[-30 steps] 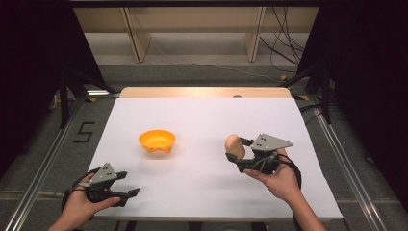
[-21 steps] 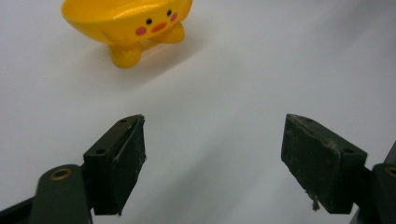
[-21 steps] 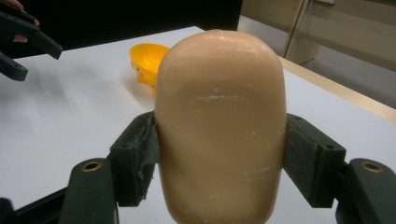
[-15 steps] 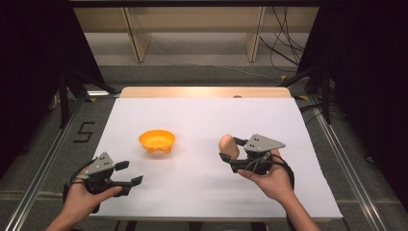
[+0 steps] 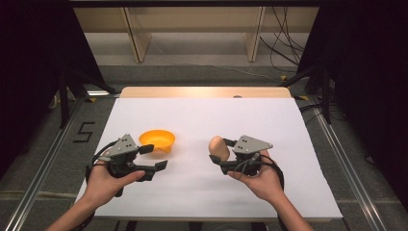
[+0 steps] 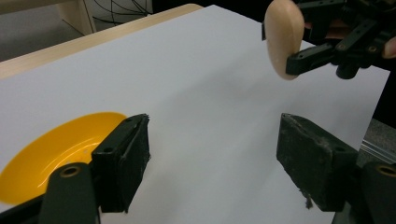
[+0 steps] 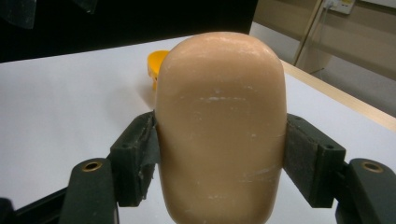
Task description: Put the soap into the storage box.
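White paper is covering most of the bench (image 5: 288,125), with a strip of bare wood showing along its far edge and dark floor and wooden shelf legs lying beyond. On the paper an orange bowl (image 5: 157,140) is sitting left of centre, and it is looking empty in the high view. The right claw (image 5: 220,153) is carrying a tan, egg-shaped piece (image 5: 218,147), clamped by its sides between both jaws and lifted off the paper, to the right of the bowl and well apart from it. In the right gripper view the egg-shaped piece (image 7: 220,126) is standing upright between the pads, with the bowl (image 7: 156,63) peeking out behind it. Judging by this, the pickup is done and the carry is under way; bringing the piece over the bowl and letting it go is what is probably left. The left claw (image 5: 153,156) is hovering just beside the bowl's near rim, jaws spread wide and gripping nothing; in the left gripper view one pad is overlapping the bowl's edge (image 6: 60,149), though contact cannot be confirmed. It may be getting ready to steady the bowl.
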